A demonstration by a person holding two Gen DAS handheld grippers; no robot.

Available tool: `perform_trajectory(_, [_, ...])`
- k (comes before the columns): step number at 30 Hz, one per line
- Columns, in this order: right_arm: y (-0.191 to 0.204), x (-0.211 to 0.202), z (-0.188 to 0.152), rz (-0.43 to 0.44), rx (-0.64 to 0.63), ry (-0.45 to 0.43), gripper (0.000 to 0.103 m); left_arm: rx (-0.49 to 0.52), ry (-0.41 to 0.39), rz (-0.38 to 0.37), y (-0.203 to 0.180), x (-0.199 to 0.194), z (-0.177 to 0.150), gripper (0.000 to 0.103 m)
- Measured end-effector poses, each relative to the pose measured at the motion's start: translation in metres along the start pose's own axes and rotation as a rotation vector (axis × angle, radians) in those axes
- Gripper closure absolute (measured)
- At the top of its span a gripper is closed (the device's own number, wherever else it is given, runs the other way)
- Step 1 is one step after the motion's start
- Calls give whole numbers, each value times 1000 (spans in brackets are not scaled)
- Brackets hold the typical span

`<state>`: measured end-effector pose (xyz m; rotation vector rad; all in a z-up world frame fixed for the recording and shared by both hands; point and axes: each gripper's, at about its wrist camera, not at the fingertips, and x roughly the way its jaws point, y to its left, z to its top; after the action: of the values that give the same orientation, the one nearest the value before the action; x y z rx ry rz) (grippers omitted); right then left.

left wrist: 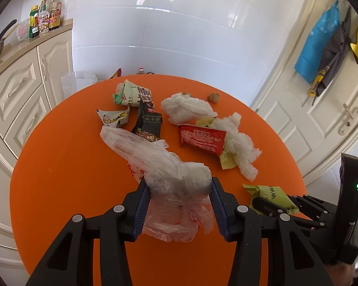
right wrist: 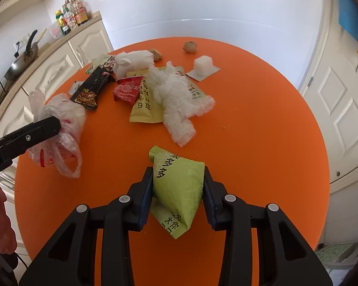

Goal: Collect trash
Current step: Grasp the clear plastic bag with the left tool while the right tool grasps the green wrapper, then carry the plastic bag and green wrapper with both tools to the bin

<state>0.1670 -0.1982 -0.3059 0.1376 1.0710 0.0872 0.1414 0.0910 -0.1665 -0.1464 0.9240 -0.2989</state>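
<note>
My left gripper (left wrist: 179, 186) is shut on a crumpled clear plastic bag (left wrist: 162, 166) with red print, held over the round orange table (left wrist: 59, 178). From the right wrist view the bag (right wrist: 59, 124) hangs at the left from the left gripper's finger (right wrist: 35, 128). My right gripper (right wrist: 178, 174) is shut on a green snack wrapper (right wrist: 179, 186), also seen in the left wrist view (left wrist: 272, 195). More trash lies mid-table: a red packet (left wrist: 201, 138), a black wrapper (left wrist: 148, 124), white crumpled plastic (left wrist: 186, 107), a yellow packet (right wrist: 143, 104).
Cream kitchen cabinets (left wrist: 19, 95) with bottles (left wrist: 45, 16) and a pan (right wrist: 23, 59) stand left of the table. A white door (left wrist: 322, 109) with hanging cloths is at the right. A white cup on a sachet (right wrist: 202, 68) and a brown lump (right wrist: 190, 47) sit at the far side.
</note>
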Motion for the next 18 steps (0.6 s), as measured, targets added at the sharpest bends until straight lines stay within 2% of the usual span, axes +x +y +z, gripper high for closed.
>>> perform_trajectory(8, [-24,-50,-5,44,72,-111,65,70,-62,-33,-38,-17,11,59])
perform_trajectory(11, [-36,-69,-6,43,93,-152,65,108,-83,-50,-61,-27,2,59])
perform_trajectory(14, [-52,-90,-10,34,119,-190,65,154,-101,-74,-95,-38,-11,59])
perform_trajectory(17, [-73,-113,-18,6,157,-228,65,213,-111,-118,-127,-37,-6,59])
perform_trajectory(18, [-82,-122,-21,-4,173,-239,65,231,-114,-131,-142,-42,-20,59])
